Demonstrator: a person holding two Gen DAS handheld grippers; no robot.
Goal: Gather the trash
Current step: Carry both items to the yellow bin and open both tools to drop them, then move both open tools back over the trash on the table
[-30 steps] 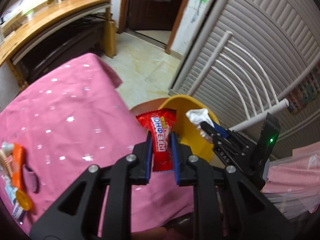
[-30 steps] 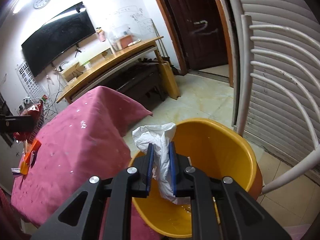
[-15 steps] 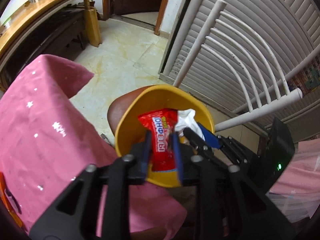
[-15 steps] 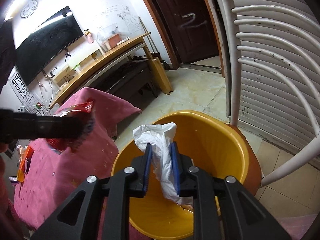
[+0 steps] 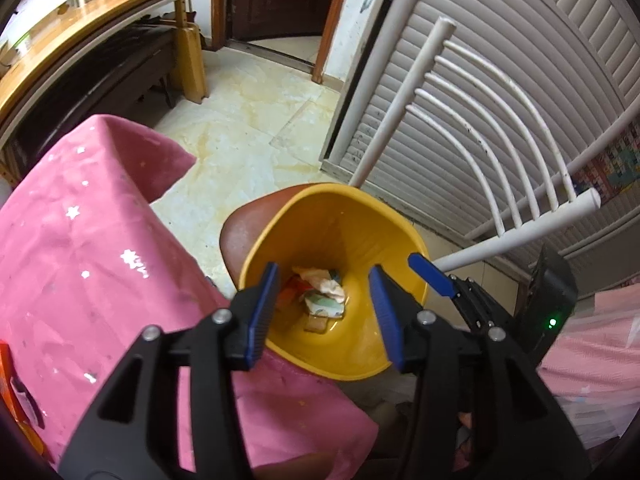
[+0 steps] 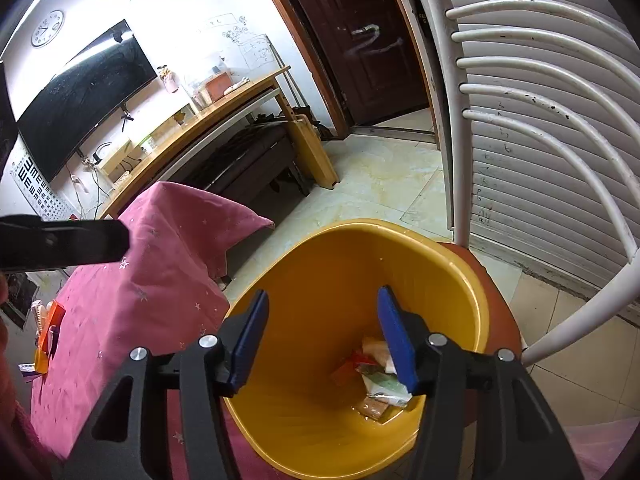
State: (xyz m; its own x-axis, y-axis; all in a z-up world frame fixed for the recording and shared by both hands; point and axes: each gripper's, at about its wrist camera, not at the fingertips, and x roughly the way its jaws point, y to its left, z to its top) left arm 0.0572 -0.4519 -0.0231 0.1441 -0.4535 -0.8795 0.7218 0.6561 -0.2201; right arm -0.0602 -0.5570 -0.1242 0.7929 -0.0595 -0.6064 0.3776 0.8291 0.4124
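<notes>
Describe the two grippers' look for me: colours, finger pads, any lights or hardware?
Both match: the left gripper and the right gripper have matte black angular frames with triangular cut-outs, silver round screw heads, and flat blue pads lining each finger. The right one's black body shows a small green light. No cables visible.

The left gripper (image 5: 324, 312) hangs wide open over the yellow bin (image 5: 360, 232); crumpled trash (image 5: 320, 292) lies inside. At three o'clock, the right gripper (image 5: 432, 278); at nine, pink tablecloth (image 5: 92, 248).

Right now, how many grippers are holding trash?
0. The left gripper and right gripper both hang open and empty above the yellow bin; the trash lies at its bottom, where some pieces may be hidden.
</notes>
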